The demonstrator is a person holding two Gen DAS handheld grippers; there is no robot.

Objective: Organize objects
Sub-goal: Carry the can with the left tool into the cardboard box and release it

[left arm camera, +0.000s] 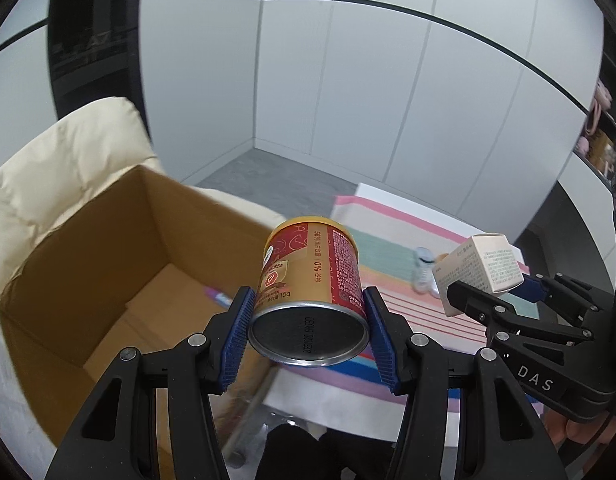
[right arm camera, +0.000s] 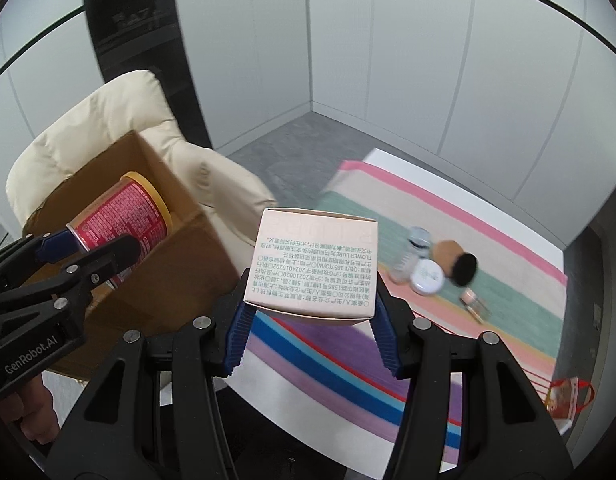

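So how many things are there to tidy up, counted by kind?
Tins: 1, the red tin in the left tool
Boxes: 1, the pink box in the right tool
Bottles: 2
Jars: 1
Brushes: 1
Red bags: 1
Total: 7

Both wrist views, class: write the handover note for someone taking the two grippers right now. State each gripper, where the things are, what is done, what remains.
Left gripper: shut on the red and gold tin, held beside the open cardboard box, near its rim.
Right gripper: shut on the pale pink carton, held above the striped cloth.
Done: one small purple item already lies in the box.
Left: drop in the tin and carton, then fetch the clear bottle, white jar, makeup brush, small pink bottle and red packet from the cloth.
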